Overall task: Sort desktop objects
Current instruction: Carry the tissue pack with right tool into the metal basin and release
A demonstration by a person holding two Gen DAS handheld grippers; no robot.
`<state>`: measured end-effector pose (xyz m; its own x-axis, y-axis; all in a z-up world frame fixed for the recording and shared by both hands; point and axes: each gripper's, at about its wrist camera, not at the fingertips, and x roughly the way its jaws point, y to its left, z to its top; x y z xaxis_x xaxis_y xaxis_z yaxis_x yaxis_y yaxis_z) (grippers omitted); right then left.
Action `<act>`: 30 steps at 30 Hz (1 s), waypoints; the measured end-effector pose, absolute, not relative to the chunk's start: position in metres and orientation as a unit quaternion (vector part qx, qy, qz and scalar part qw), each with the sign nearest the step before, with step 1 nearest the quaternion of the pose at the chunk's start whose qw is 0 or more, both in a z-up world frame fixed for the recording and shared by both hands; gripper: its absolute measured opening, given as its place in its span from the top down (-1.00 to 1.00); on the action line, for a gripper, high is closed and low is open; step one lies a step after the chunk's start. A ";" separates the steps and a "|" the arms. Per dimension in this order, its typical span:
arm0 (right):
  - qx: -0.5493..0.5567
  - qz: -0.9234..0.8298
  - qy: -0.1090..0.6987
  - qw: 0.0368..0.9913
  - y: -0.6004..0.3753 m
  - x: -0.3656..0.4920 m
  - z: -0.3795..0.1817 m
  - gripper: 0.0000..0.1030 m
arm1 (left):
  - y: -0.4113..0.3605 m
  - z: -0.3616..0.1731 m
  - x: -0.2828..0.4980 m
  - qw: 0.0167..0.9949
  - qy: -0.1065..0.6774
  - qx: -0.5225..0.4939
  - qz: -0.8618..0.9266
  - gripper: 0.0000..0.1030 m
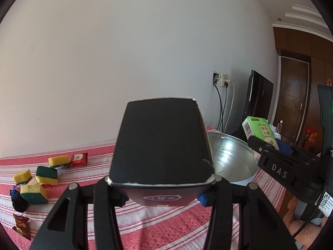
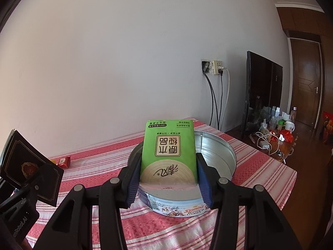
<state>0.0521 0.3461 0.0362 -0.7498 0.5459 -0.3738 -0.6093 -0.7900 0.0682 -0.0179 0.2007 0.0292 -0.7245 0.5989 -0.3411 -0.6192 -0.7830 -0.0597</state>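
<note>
The left gripper (image 1: 161,184) is clamped on a black box (image 1: 161,141) with a red emblem on its lower face, lifted above the red-and-white striped tablecloth (image 1: 166,227); the box's dark upper face fills the middle of the left wrist view, and from the right wrist view the same box (image 2: 27,166) shows at the far left with gold trim lines, tilted. The right gripper (image 2: 168,179) is closed on a green tissue pack (image 2: 168,152), its blue-padded fingers (image 2: 203,179) pressing both long sides, and the pack hangs over the open round cookie tin (image 2: 229,154), whose shiny metal inside is bare where it shows. The tin stands near the right end of the table, with printed winter scenes on its outer wall. Far to the left on the cloth lie four yellow-and-green sponges (image 1: 46,175) in a loose cluster, a red snack packet (image 1: 79,159) just beside the farthest sponge, a dark blue-and-black bundle (image 1: 17,201) near the table edge, and another red packet (image 1: 20,227) closer in. Behind the table, a wall socket (image 2: 214,66) with cables and a dark TV screen (image 2: 264,89) stand by the wall.
</note>
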 end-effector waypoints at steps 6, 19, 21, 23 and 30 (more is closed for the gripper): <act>-0.164 0.932 0.098 0.308 0.367 0.050 0.041 -0.01 | 0.230 0.037 -0.019 0.341 0.037 -0.164 0.925 0.06; -0.169 0.920 0.086 0.344 0.401 0.037 0.037 -0.01 | 0.273 0.033 -0.029 0.351 0.043 -0.179 0.918 0.06; -0.172 0.917 0.083 0.350 0.403 0.036 0.036 -0.01 | 0.278 0.032 -0.031 0.352 0.043 -0.182 0.917 0.06; -0.173 0.917 0.087 0.348 0.404 0.034 0.036 -0.01 | 0.281 0.031 -0.033 0.354 0.043 -0.184 0.916 0.06; -0.177 0.915 0.091 0.351 0.412 0.025 0.039 -0.01 | 0.285 0.029 -0.038 0.354 0.041 -0.190 0.915 0.06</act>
